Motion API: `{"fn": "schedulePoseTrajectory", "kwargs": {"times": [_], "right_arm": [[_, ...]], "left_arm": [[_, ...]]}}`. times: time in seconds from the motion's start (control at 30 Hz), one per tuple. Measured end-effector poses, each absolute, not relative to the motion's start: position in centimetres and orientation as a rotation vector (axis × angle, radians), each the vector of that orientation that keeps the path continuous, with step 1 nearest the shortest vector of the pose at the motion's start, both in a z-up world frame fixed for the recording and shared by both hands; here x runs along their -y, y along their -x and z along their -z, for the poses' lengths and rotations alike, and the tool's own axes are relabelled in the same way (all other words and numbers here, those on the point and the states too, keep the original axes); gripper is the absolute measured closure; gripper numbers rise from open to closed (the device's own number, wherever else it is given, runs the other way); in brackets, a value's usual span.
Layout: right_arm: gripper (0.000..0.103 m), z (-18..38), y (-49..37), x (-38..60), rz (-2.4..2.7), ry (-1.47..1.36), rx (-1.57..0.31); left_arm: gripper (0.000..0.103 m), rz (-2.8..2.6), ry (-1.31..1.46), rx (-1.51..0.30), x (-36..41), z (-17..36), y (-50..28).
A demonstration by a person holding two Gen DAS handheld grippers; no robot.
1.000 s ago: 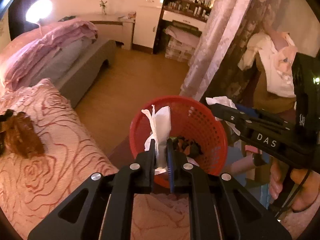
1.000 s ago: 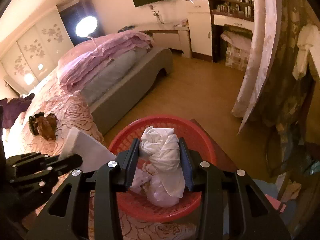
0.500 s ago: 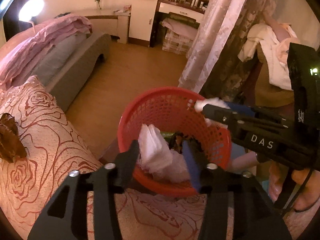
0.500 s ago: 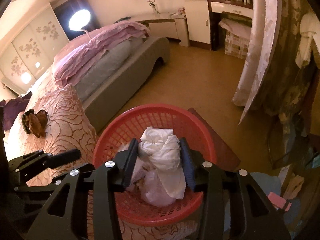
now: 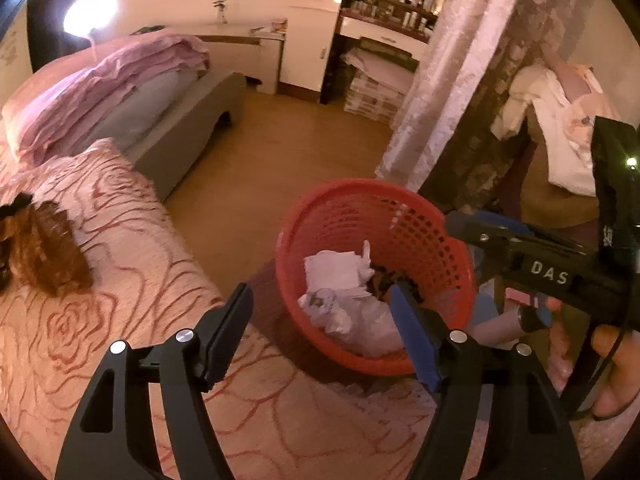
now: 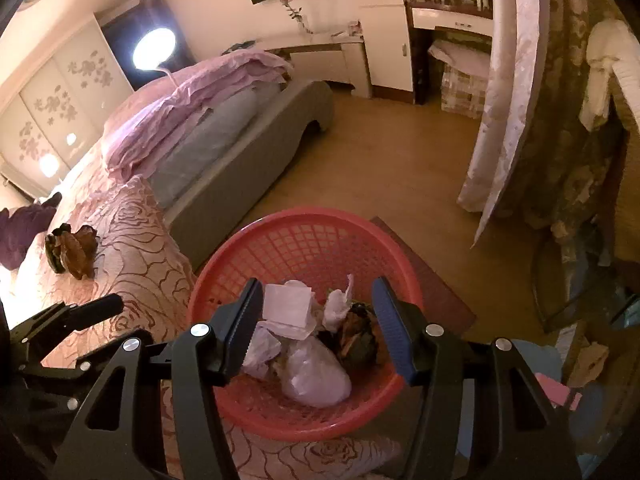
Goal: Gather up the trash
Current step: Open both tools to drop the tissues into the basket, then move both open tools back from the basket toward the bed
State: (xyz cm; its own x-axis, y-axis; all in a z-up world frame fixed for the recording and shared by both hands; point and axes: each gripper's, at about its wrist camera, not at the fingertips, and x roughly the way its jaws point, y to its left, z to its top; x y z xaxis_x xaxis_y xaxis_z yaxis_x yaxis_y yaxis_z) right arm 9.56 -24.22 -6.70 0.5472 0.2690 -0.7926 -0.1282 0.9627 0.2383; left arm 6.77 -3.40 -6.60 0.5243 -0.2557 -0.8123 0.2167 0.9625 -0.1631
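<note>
The left gripper (image 5: 322, 312) is seen with its fingers (image 5: 230, 320) spread wide, having just been opening; nothing is clasped between them, and the white tissue (image 5: 334, 270) lies below, inside the red basket (image 5: 420, 240). The right gripper (image 6: 316, 322) is likewise held above the basket (image 6: 304, 240), its fingers (image 6: 390, 320) parted after just having been opening, with no contact on the trash beneath. In the right wrist view a flat white paper (image 6: 288, 306), a crumpled tissue (image 6: 340, 304), a whitish plastic bag (image 6: 316, 376) and a dark brownish scrap (image 6: 356, 336) are gathered at the near side of the basket's bottom. The basket is placed at the near right edge of the bed (image 5: 120, 280), which is covered by a pink rose-patterned spread. A brown furry item (image 5: 48, 248) is left on the bed, well apart to the left of the basket. A folded lilac quilt (image 6: 192, 112) is piled on the far part of the bed. Curtains (image 6: 508, 100) hang to the right, beyond the wooden floor (image 6: 380, 160). A hand (image 5: 616, 364) is seen at the right edge, around the right gripper's handle.
</note>
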Motion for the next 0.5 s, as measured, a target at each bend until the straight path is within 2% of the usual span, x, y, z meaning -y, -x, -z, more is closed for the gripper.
{"fn": "schedulePoseTrajectory", "kwargs": {"times": [0.5], "right_arm": [[0.046,5.6,-7.4,20.0,-0.34,-0.094,-0.95]], "left_arm": [[0.032,0.11,0.057,-0.902,-2.3,4.4,-2.1]]}}
